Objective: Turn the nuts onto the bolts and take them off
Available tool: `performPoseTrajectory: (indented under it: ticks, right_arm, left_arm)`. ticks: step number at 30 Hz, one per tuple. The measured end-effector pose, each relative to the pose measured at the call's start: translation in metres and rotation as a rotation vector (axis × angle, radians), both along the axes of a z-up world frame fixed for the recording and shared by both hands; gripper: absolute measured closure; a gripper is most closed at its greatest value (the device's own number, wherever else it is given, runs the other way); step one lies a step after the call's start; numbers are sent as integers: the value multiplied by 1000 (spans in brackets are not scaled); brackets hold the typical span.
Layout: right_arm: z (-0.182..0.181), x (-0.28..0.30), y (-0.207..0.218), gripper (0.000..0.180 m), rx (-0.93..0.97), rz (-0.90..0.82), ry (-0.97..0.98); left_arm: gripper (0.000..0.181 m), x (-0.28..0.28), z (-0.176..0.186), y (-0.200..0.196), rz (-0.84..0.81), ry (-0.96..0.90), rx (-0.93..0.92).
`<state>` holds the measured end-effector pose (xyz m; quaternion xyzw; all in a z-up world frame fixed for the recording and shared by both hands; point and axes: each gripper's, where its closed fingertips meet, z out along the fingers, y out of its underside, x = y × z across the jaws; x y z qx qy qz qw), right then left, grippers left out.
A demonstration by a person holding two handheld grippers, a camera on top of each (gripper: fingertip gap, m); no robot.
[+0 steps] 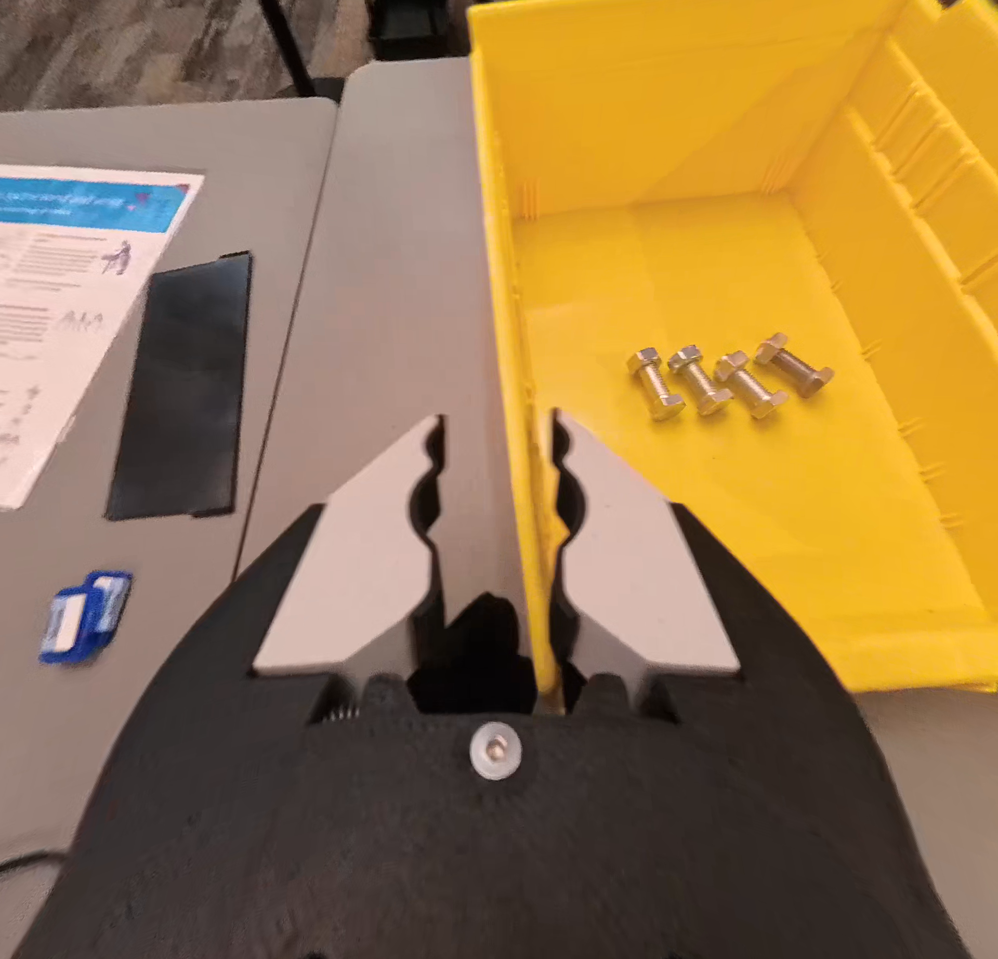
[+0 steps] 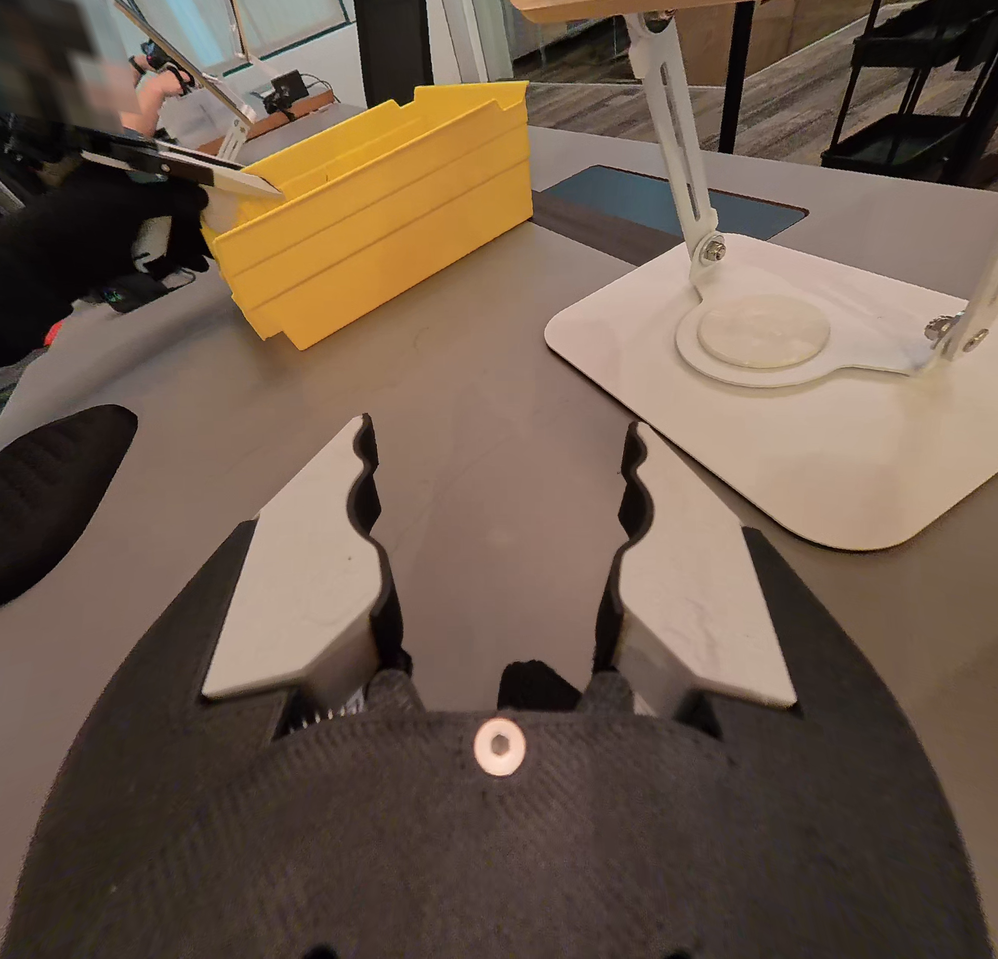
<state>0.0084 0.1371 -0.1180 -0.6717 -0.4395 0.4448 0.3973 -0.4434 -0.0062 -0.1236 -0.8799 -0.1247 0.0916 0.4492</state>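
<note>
Nearest the lens in the left wrist view, the left claw (image 1: 497, 420) hangs with its jaws parted and nothing between them, straddling the near side wall of the yellow bin (image 1: 702, 123). Its notched grey fingers (image 1: 378, 528) sit one over the grey bench (image 1: 389, 231) and one over the bin's floor. Four bolts (image 1: 729, 377) lie in a loose row on that floor, just beside each other, each with a nut threaded on near the end opposite its head. A printed sheet (image 1: 81, 285), a dark flat panel (image 1: 183, 387) and a small blue clip (image 1: 81, 620) lie on the bench to the left, well apart from the bin.

In the right wrist view, the right claw (image 2: 497, 425) is wide apart and empty too, hovering over bare bench with a white stand base (image 2: 756, 420) beside it and the bin farther off.

These bolts look like small plated steel: stiff, light, hard and smooth, so likely to roll or skid on the slick plastic. A sound hold would be across the flats of the head with one claw, seated in a finger notch, leaving the nut's flats free for the other claw to turn.
</note>
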Motion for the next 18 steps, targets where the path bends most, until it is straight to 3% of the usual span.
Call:
performPoseTrajectory:
  ticks: [1, 3, 5, 7, 9, 14, 18]
  right_arm:
    - [0, 1, 1, 90, -3, -2, 2]
    - [0, 1, 2, 90, -9, -5, 7]
    - [0, 2, 2, 89, -14, -4, 9]
    - [0, 1, 3, 90, -16, -4, 6]
    - [-1, 1, 3, 89, -20, -3, 4]
    - [-1, 1, 2, 89, -25, 0, 9]
    - [-1, 1, 2, 89, -28, 3, 9]
  left_arm:
    - [124, -6, 4, -4, 36, 20, -3]
    - [103, -16, 27, -14, 100, 130, 34]
    - [97, -18, 57, -23, 135, 266, 48]
    - [104, -3, 87, -23, 103, 347, 71]
    - [122, 30, 100, -10, -22, 316, 67]
    - [130, 90, 71, 33, -243, 163, -70]
    - [137, 93, 25, 52, -246, 108, -279]
